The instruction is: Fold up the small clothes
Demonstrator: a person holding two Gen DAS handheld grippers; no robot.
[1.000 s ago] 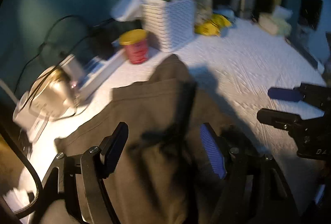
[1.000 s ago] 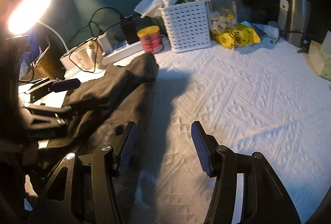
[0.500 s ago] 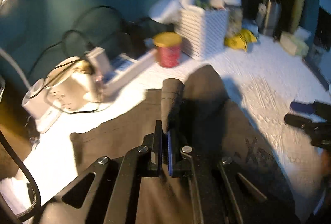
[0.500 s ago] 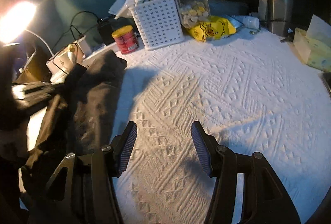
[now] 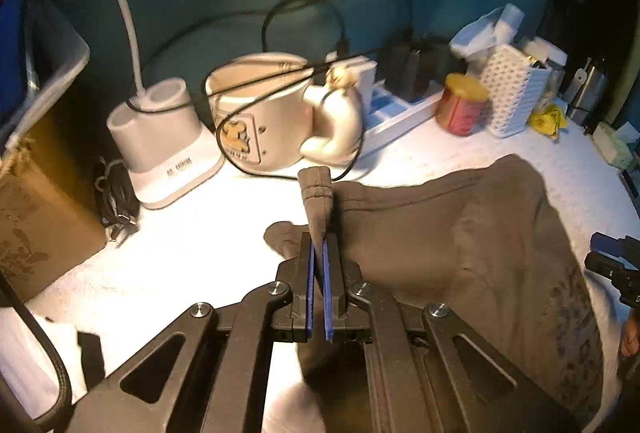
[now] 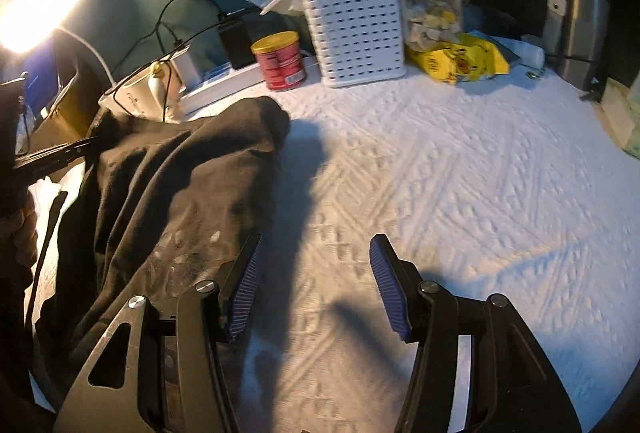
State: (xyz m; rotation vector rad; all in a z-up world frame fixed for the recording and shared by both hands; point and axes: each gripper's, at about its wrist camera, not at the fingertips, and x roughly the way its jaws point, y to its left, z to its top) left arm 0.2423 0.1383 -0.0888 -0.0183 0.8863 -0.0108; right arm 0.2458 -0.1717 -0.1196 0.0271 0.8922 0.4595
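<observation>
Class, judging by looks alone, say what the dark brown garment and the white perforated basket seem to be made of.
Dark brown garment: probably soft knitted cotton, matt; it drapes, creases and shows a stitched hem. White perforated basket: likely moulded plastic, smooth with a slight sheen; regular rows of punched holes.

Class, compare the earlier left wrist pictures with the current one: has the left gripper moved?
Yes. The left gripper, shut on the dark garment, has swung leftward: the red can has slid from centre to right.
</observation>
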